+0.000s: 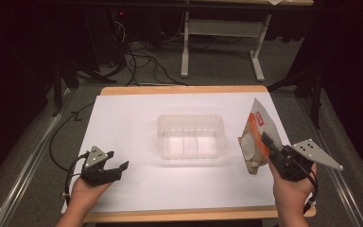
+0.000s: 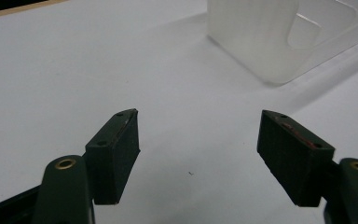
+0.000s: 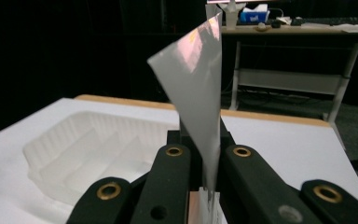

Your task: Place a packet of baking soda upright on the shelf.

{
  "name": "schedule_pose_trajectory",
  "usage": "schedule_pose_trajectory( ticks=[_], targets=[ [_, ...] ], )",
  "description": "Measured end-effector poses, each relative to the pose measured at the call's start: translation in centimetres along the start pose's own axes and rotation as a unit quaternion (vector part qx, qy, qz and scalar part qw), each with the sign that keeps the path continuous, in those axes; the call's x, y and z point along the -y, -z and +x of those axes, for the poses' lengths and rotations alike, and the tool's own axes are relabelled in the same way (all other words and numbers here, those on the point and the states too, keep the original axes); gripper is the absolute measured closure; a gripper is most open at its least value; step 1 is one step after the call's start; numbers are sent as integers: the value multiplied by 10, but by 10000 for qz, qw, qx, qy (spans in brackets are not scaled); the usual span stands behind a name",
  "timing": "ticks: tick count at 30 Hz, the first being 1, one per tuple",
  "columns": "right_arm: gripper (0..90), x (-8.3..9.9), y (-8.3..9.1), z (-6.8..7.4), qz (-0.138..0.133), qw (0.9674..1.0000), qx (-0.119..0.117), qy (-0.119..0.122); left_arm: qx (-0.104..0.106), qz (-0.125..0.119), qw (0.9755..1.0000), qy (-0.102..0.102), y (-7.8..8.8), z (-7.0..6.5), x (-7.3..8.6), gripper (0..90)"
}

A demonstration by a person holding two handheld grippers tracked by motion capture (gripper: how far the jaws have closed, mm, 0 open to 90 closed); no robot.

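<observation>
An orange-and-white snack bag (image 1: 255, 137) hangs in the air over the table's right edge, standing nearly upright, with my right gripper (image 1: 270, 147) shut on its lower part. In the right gripper view the bag's silvery edge (image 3: 200, 88) rises from between the closed jaws. A clear plastic tray (image 1: 191, 136) with compartments sits at the middle of the white sheet, to the left of the bag; its near corner (image 2: 270, 37) appears in the left gripper view. My left gripper (image 1: 116, 163) rests low at the front left, open, with nothing between its pads (image 2: 119, 149).
The white sheet (image 1: 123, 123) covers a wooden table (image 1: 184, 89). Beyond it stand a white table frame (image 1: 222, 42) and loose cables (image 1: 137, 61) on the dark floor. Metal rails run along both sides.
</observation>
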State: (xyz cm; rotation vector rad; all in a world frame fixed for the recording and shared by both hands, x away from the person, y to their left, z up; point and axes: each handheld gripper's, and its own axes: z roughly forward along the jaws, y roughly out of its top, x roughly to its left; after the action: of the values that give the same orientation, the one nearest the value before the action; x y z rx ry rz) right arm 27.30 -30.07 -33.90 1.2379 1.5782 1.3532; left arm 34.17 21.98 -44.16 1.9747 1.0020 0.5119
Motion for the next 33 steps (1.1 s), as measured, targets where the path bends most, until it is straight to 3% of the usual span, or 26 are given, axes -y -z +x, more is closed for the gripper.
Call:
schedule_pose_trajectory(
  ticks=[16,24,33],
  targets=[
    [900,-49,-17,28,-415,9976,-557,-56,-92,34,9999,-79,-1,-1,1,300],
    [900,-51,-39,52,-365,9962,-793,10,-116,140,9993,-341,-4,-8,0,299],
    [900,-46,-70,78,-238,9954,-921,138,-95,159,9988,-451,-5,-11,0,299]
  ],
)
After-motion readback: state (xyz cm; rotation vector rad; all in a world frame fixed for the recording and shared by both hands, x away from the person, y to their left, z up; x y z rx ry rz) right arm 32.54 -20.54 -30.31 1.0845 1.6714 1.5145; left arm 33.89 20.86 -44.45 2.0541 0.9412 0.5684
